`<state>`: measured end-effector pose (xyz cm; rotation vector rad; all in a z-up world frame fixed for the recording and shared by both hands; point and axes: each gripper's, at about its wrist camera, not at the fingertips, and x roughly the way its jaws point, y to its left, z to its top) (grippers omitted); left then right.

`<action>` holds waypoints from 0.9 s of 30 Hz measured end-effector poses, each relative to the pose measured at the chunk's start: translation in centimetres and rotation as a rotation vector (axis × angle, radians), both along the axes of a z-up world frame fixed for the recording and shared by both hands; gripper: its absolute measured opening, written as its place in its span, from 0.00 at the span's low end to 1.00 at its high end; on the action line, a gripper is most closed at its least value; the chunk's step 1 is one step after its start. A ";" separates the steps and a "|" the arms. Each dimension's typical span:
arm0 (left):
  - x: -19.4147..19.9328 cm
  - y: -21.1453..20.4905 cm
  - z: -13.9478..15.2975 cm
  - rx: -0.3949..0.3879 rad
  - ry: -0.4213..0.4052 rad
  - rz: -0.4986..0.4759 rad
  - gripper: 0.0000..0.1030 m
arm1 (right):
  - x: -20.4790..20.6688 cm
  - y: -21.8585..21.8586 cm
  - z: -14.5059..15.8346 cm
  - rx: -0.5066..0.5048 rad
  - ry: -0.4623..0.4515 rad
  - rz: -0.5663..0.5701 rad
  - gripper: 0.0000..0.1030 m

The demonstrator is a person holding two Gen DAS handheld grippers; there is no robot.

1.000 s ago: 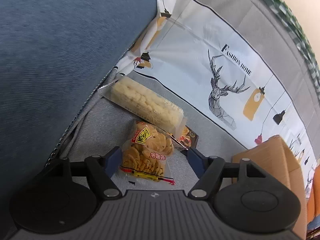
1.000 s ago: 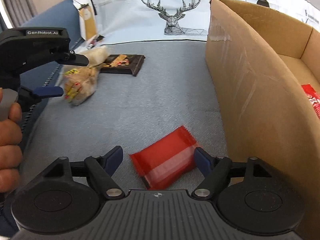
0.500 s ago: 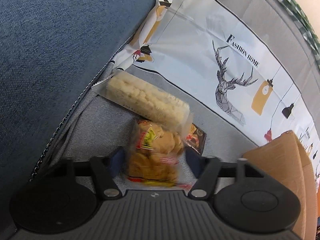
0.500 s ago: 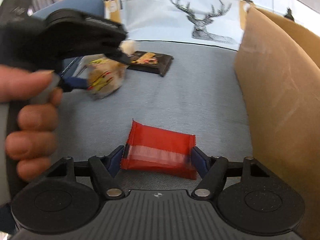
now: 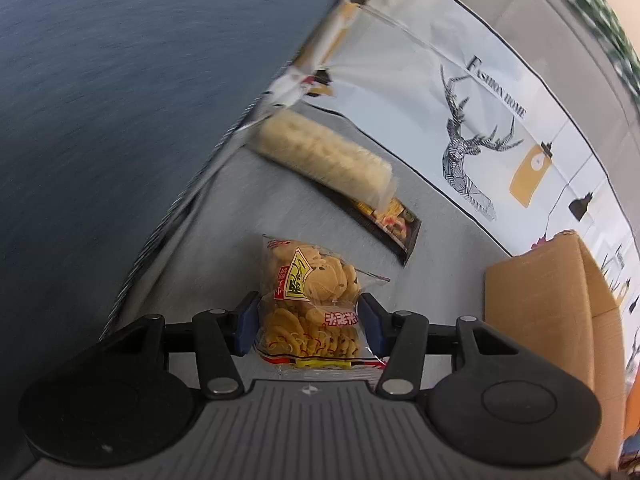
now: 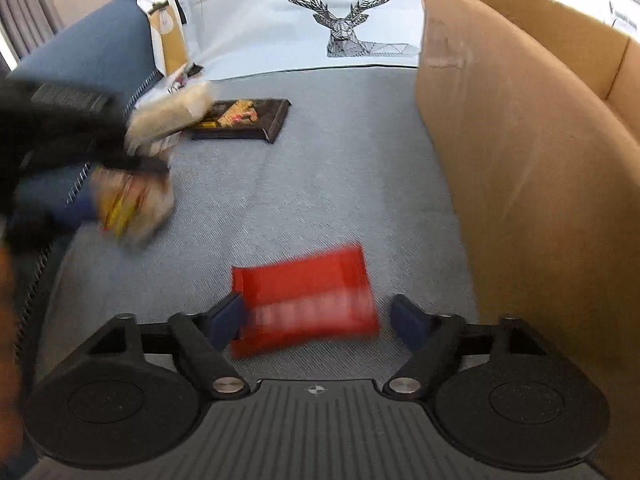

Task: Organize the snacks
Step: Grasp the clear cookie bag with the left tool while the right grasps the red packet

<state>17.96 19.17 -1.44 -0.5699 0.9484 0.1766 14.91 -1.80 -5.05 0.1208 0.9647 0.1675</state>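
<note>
Left gripper [image 5: 308, 322] has just closed on the cookie bag [image 5: 310, 302] and lifts it boxward, while the right gripper [image 6: 320, 320] reopens, straddling the red packet [image 6: 306, 300] unpinched.

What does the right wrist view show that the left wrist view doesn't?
Only the right wrist view: the red packet between the right gripper fingers, with a gap on one side, and the inside of the cardboard box.

Only the left wrist view: the left gripper fingers pressed on the cookie bag, its print readable.

Both: the cookie bag, blurred in the right view, the pale cracker pack, the dark flat packet, the box and the deer-print cloth.
</note>
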 end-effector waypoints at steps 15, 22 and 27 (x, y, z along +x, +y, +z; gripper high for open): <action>-3.0 0.9 0.7 -0.025 0.005 0.059 0.56 | 2.2 2.9 -0.5 0.021 -0.123 0.166 0.37; -2.8 0.5 0.8 -0.043 -0.005 0.046 0.56 | 1.0 2.5 -0.3 -0.025 -0.153 0.271 0.00; -3.5 1.0 0.8 -0.076 -0.002 0.059 0.56 | -1.3 2.4 0.8 0.010 -0.107 0.439 0.00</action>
